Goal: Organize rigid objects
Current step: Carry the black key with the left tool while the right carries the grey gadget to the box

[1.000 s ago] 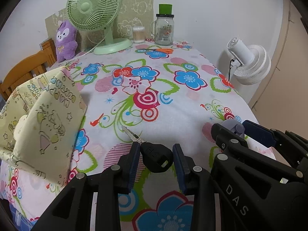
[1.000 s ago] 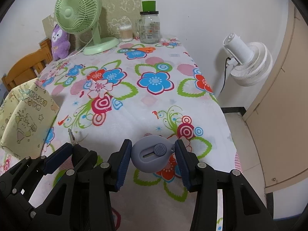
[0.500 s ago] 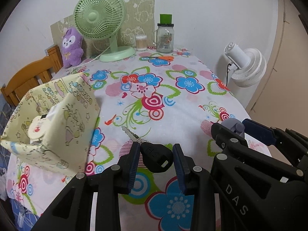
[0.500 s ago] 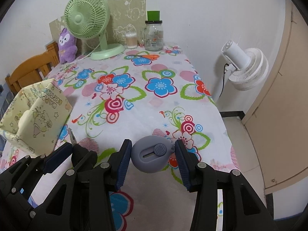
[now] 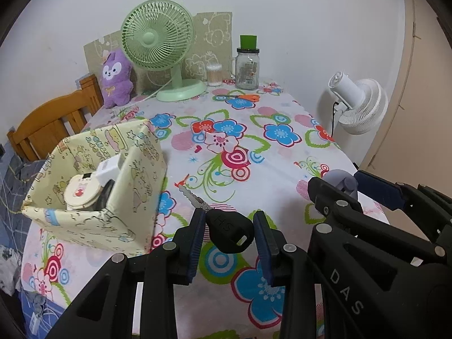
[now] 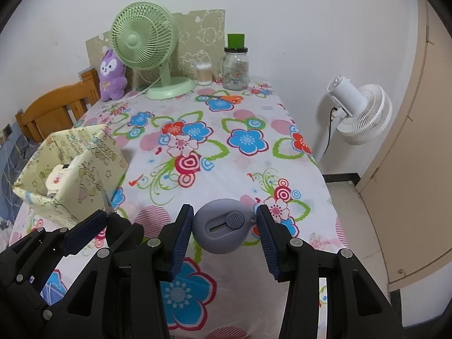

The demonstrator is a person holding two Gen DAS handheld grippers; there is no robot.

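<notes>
Black plastic key (image 5: 228,233) head sits clamped in the left gripper (image 5: 229,237) fingers, above the floral tabletop (image 5: 282,107). The right gripper (image 6: 224,233) pinches a smooth grey utility knife (image 6: 223,230) by its sides. Both look light, rigid and slippery.

Pretty even, soft indoor light, faint shadows, no real glare; sharp overall, heavy fisheye bending, dark vignetted corners.
</notes>
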